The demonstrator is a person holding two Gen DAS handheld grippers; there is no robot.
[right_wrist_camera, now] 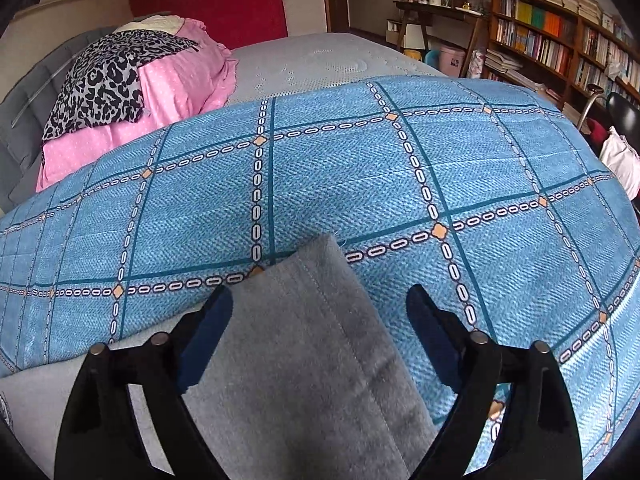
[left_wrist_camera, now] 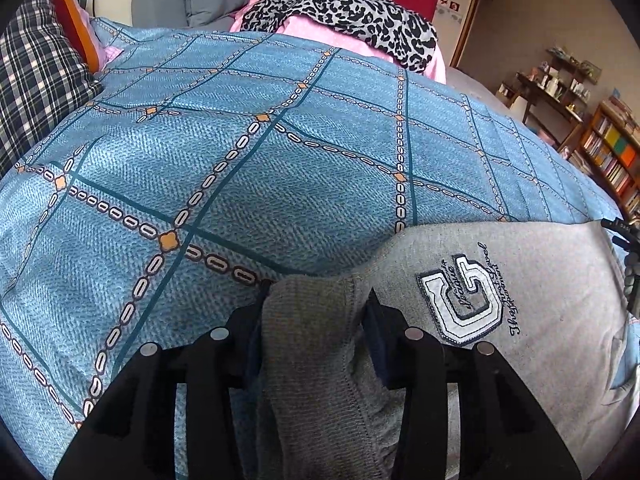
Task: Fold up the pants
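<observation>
Working over the blue quilt (right_wrist_camera: 360, 184), I have the grey pants (left_wrist_camera: 520, 280) lying flat just ahead of both claws. They look soft, light and floppy, best taken at hems and waistband. My left gripper (left_wrist_camera: 314, 304) is clamped on the ribbed waistband; my right gripper (right_wrist_camera: 320, 308) stands apart, astride the leg end (right_wrist_camera: 312, 320), whose long axis runs away from that claw.

Left gripper (left_wrist_camera: 316, 300) clamped on grey pants (left_wrist_camera: 520, 280) atop blue bedspread (left_wrist_camera: 240, 160).

Ahead, 12 o'clock: my way over the blue quilt (right_wrist_camera: 320, 184) lies open.
10 o'clock: pink bedding pile (right_wrist_camera: 176, 80) blocks me.
</observation>
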